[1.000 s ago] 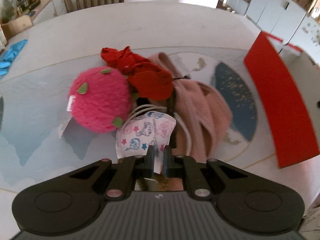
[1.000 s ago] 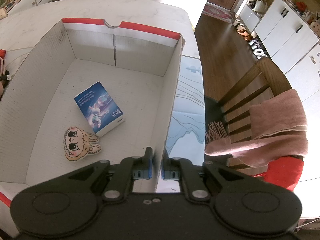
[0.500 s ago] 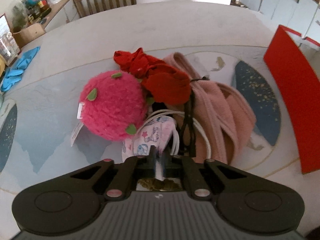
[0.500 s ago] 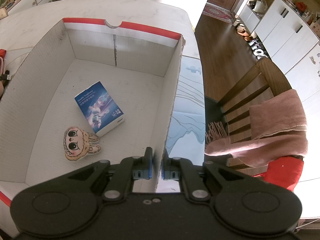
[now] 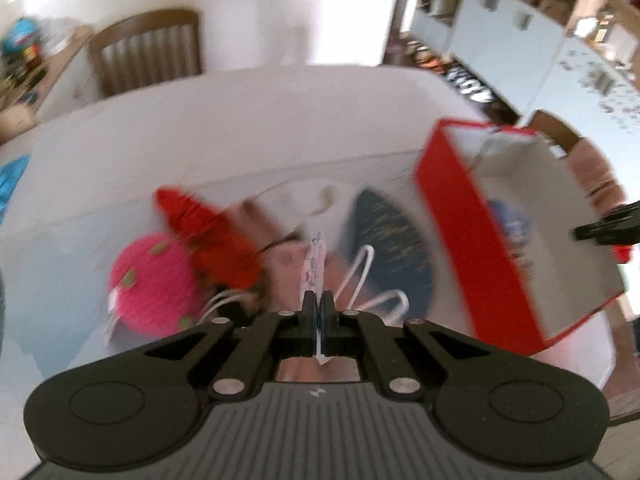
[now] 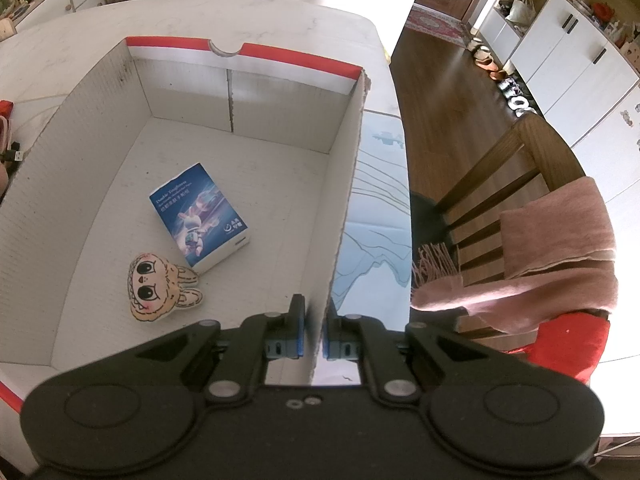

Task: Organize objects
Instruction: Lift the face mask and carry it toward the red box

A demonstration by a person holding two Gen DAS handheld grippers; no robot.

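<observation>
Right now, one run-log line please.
left gripper: shut on face mask | right gripper: shut on box wall

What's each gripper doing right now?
Left gripper: shut on the face mask.
Right gripper: shut on the box wall.

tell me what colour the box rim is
Red: the box rim is a red band over white cardboard walls, clearest in the right wrist view.
</observation>
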